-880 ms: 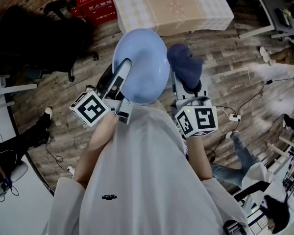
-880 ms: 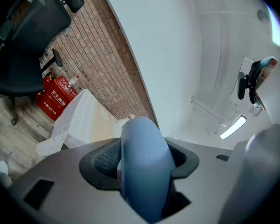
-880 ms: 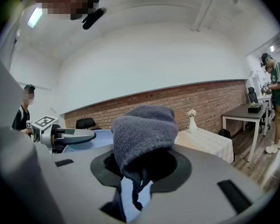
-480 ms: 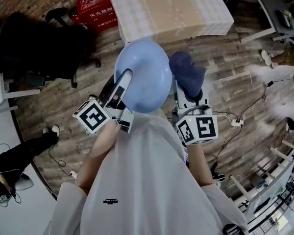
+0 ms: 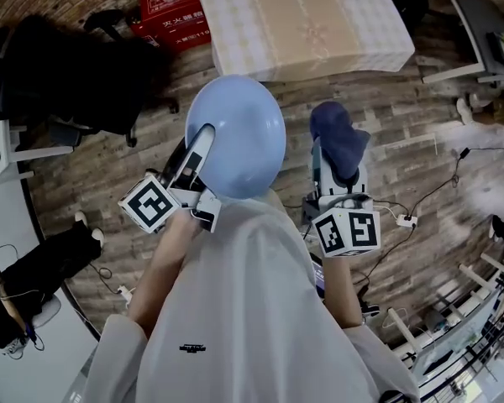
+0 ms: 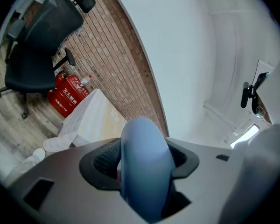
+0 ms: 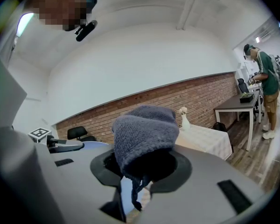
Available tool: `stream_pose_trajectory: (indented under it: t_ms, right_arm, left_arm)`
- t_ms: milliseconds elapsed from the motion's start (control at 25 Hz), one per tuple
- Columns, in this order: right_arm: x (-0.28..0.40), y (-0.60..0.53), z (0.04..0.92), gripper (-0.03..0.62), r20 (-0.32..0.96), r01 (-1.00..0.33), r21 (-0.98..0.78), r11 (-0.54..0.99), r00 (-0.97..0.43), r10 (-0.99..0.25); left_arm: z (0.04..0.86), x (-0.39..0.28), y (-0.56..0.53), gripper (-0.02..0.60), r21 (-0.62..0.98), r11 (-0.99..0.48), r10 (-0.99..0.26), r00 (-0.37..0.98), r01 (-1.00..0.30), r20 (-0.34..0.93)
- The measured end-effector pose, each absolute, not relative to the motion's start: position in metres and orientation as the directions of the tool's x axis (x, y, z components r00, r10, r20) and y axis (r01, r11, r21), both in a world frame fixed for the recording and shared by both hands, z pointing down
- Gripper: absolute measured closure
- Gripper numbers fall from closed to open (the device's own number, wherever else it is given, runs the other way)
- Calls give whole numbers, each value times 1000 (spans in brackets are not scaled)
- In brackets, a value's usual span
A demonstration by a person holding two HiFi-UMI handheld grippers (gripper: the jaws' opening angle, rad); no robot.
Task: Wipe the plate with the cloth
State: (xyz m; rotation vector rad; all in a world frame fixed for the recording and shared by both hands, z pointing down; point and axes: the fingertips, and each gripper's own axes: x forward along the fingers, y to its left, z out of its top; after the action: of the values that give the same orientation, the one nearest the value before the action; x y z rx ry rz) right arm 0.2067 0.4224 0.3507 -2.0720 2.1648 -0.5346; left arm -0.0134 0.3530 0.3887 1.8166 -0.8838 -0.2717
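A light blue plate (image 5: 235, 137) is held up in the air, its rim clamped in my left gripper (image 5: 200, 145). In the left gripper view the plate's edge (image 6: 144, 162) fills the space between the jaws. My right gripper (image 5: 336, 175) is shut on a dark blue knitted cloth (image 5: 338, 145), which bunches out above the jaws. The cloth (image 7: 144, 132) also shows in the right gripper view. A gap of floor separates cloth and plate, the cloth to the plate's right.
A table with a checked cloth (image 5: 307, 19) stands ahead of me. A red box (image 5: 172, 15) and a black office chair (image 5: 76, 74) are at the left. Cables (image 5: 420, 191) lie on the wooden floor at right. A person (image 7: 263, 85) stands by a desk in the right gripper view.
The right gripper with the cloth has drifted to the right, away from the plate. The plate has shifted slightly left and tilted a little.
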Motion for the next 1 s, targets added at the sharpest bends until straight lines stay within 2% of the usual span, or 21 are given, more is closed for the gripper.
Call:
stream_pose_trajectory:
  t_ms: [200, 360, 1000]
  right_arm:
    - [221, 381, 348, 461, 188, -949, -314, -11, -51, -981]
    - [230, 342, 345, 461, 178, -955, -296, -14, -40, -983]
    - [209, 119, 302, 461, 172, -965, -259, 27, -74, -982]
  left_arm:
    - [384, -19, 292, 322, 914, -127, -721, 669, -384, 181]
    - [379, -11, 239, 322, 921, -157, -723, 677, -357, 139]
    - [369, 26, 33, 322, 958, -178, -602, 795, -223, 73]
